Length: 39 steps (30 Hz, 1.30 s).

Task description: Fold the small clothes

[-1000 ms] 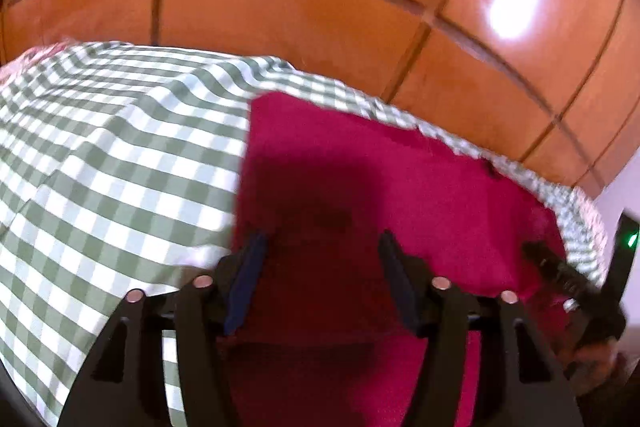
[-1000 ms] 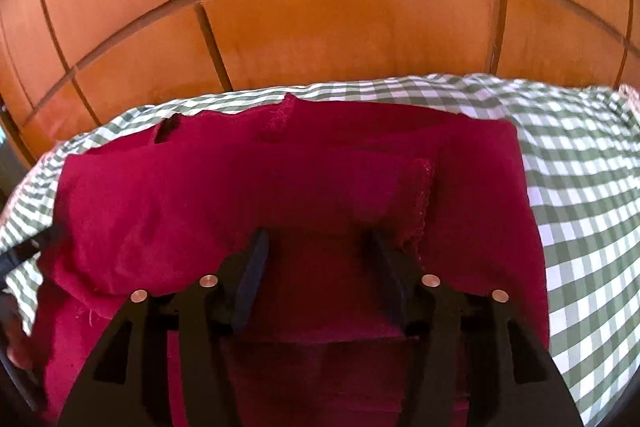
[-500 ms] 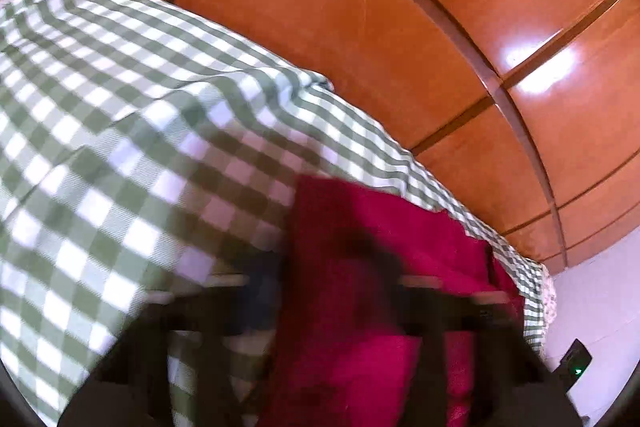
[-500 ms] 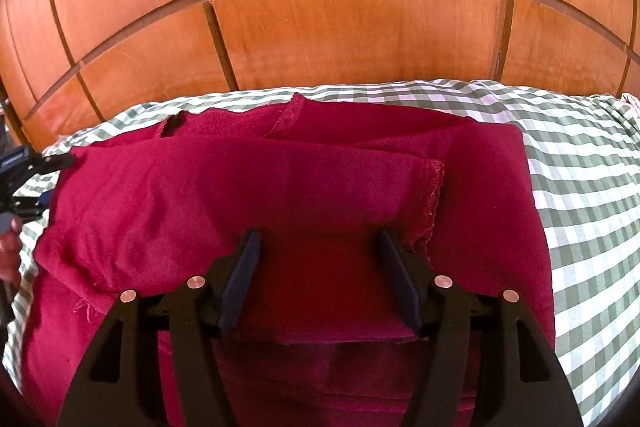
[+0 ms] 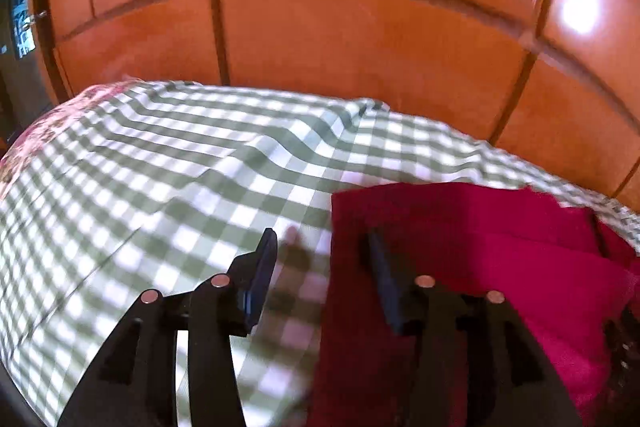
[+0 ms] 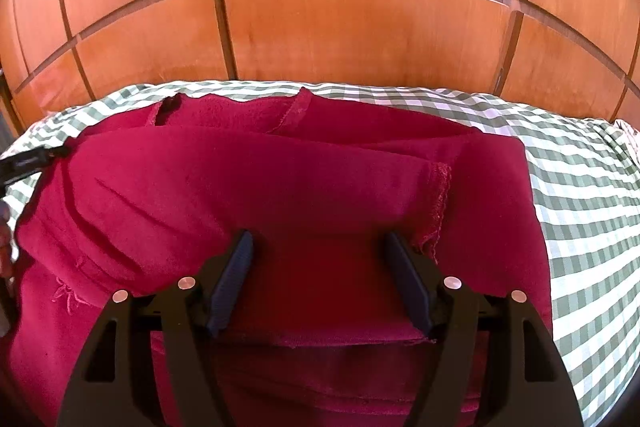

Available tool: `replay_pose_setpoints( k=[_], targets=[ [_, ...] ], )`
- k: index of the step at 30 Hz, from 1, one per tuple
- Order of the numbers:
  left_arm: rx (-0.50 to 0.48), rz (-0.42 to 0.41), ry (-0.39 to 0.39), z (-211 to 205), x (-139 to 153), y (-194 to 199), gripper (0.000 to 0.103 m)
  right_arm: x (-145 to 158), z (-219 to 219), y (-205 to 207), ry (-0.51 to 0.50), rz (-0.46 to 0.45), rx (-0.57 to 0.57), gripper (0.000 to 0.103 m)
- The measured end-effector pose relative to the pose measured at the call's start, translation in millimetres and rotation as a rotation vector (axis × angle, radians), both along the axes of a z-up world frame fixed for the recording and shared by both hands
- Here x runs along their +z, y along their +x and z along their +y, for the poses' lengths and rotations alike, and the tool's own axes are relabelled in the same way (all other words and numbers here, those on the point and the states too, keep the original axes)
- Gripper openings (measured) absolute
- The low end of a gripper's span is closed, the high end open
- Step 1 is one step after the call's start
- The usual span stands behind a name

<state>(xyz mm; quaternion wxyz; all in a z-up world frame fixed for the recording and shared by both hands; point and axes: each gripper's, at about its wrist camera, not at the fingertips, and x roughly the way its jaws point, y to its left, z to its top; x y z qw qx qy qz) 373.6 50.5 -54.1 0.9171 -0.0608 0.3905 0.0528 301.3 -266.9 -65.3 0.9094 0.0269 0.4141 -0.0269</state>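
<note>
Red garment (image 6: 280,195) partly folded on checked bedspread (image 6: 592,195). Right gripper (image 6: 318,275) wide open, empty, above near fold. Left gripper (image 5: 322,267) open, empty, straddling garment's left edge. Likely mid-fold; next: pinch edge, carry across.

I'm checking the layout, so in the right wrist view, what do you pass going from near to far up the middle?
right gripper with open jaws → red garment, partly folded → green checked bedspread → wooden panelled wall.
</note>
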Motion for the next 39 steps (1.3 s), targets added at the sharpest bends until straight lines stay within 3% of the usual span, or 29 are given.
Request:
replay_pose_setpoints(
  k=[3, 6, 8, 12, 19, 23, 29, 39],
  targets=[
    [-0.076, -0.043, -0.012, -11.8, 9.3, -32.9, 0.049, -0.6, -0.4, 0.6, 0.002, -0.001, 0.001, 0.068],
    [-0.164, 0.036, 0.060, -36.6, -13.0, -48.0, 0.053, -1.5, -1.4, 0.6, 0.010, -0.004, 0.001, 0.069],
    [-0.161, 0.050, 0.113, -42.9, -27.2, -49.2, 0.053, -1.8, -1.9, 0.3, 0.016, -0.006, 0.002, 0.069],
    [-0.115, 0.056, 0.057, -34.9, -12.3, -54.0, 0.052, -1.6, -3.1, 0.3, 0.024, -0.005, 0.003, 0.071],
    [-0.145, -0.039, 0.042, -27.6, 25.1, -106.8, 0.065, 7.2, 1.0, -1.4, -0.005, 0.005, 0.005, 0.092],
    [-0.150, -0.063, 0.018, -18.7, 35.3, -132.9, 0.067, 22.2, 1.4, -18.4, 0.020, -0.031, -0.018, 0.092],
    [-0.146, -0.048, 0.037, -7.7, 29.8, -160.0, 0.067, 24.5, 0.4, -50.9, 0.046, 0.003, -0.018, 0.092],
    [-0.197, 0.049, -0.016, 27.7, 1.0, -219.7, 0.067, 13.9, -14.0, -119.0, 0.017, 0.102, 0.004, 0.092]
  ],
)
